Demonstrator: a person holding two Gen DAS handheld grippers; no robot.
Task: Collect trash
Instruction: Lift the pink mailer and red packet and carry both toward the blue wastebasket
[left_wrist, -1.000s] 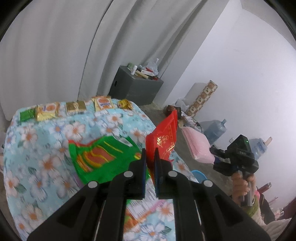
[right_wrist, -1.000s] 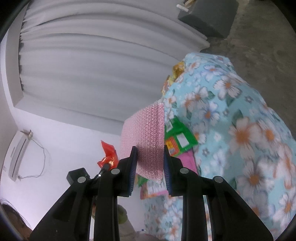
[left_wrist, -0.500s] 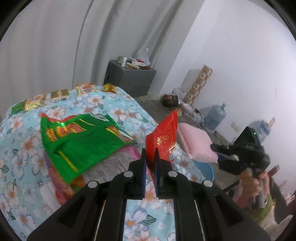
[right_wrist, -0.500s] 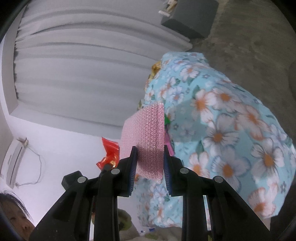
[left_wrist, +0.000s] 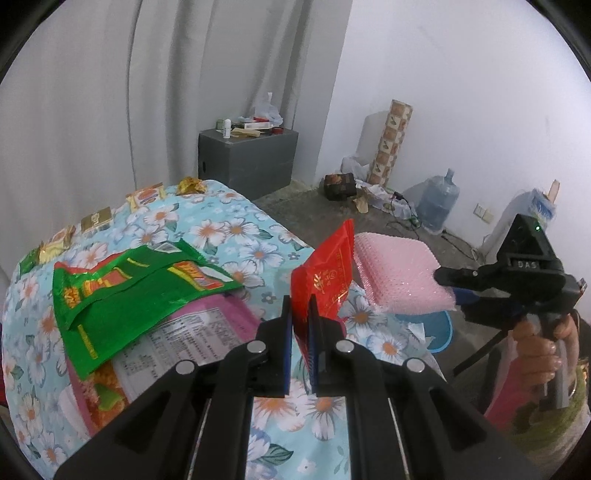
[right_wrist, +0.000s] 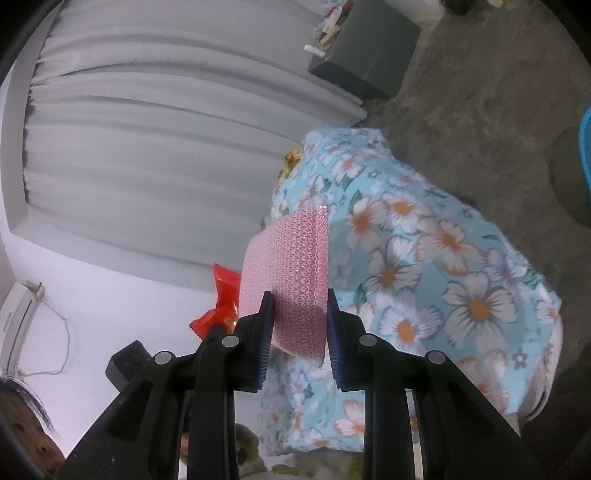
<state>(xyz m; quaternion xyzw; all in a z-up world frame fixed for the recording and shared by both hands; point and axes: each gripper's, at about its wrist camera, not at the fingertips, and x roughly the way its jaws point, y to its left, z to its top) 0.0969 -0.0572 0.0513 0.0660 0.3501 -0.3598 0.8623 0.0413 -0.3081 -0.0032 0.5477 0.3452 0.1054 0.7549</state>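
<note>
Left gripper (left_wrist: 298, 321) clamped on red wrapper (left_wrist: 325, 273), held upright above floral tablecloth (left_wrist: 229, 229); right gripper (right_wrist: 298, 325) pinching folded pink bubble wrap (right_wrist: 291, 269); green packet (left_wrist: 125, 288) lying on table, left of red wrapper

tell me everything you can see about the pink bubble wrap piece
The pink bubble wrap is a folded, padded-looking sheet of translucent pink plastic covered in small air bubbles. It is clamped at one end between the blue-padded fingers of the right gripper, its free end sticking out past them in the air. It hangs beside the edge of the floral-clothed table, apart from it. The left wrist view shows it next to the red wrapper; whether they touch is unclear.
</note>
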